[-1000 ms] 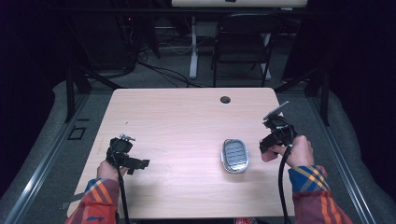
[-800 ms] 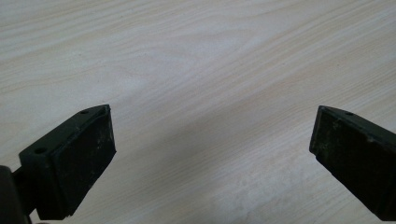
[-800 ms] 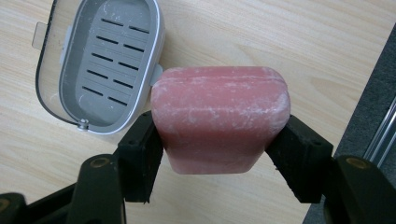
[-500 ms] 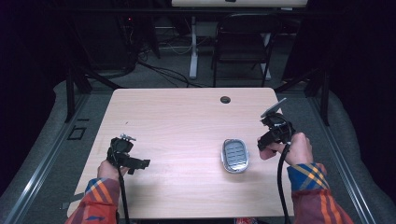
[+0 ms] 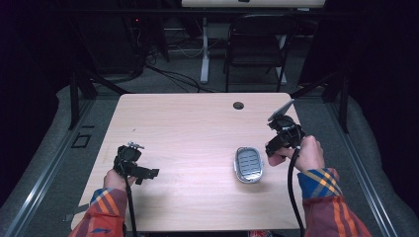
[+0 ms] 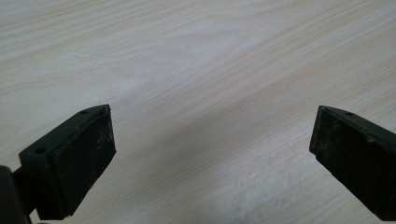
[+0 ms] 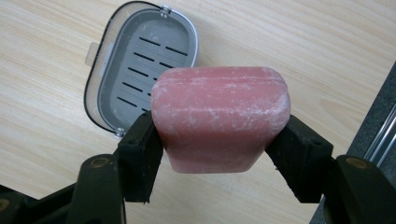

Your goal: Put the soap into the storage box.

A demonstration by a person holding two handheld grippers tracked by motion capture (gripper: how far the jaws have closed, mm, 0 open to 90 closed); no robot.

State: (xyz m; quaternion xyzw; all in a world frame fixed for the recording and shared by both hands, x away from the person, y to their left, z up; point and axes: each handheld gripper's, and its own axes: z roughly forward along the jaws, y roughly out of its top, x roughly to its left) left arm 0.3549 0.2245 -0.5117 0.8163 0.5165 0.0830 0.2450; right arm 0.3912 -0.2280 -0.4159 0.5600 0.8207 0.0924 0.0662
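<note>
A pink bar of soap is clamped by its sides between the black pads of my right gripper, which is shut on it. Below and beyond the soap, an oval grey soap dish with a slotted floor lies on the wooden table. From the high view the dish sits right of centre, with my right gripper held just to its right, above the table. My left gripper rests low near the table's left front. Its jaws stand wide open over bare wood.
The light wooden table has a small black cable hole near its far edge. A dark chair and cables stand on the floor beyond. The table's right edge runs close to my right hand.
My right gripper, still holding the soap, has drifted slightly left toward the dish and risen a little. The left gripper and the dish have stayed put.
</note>
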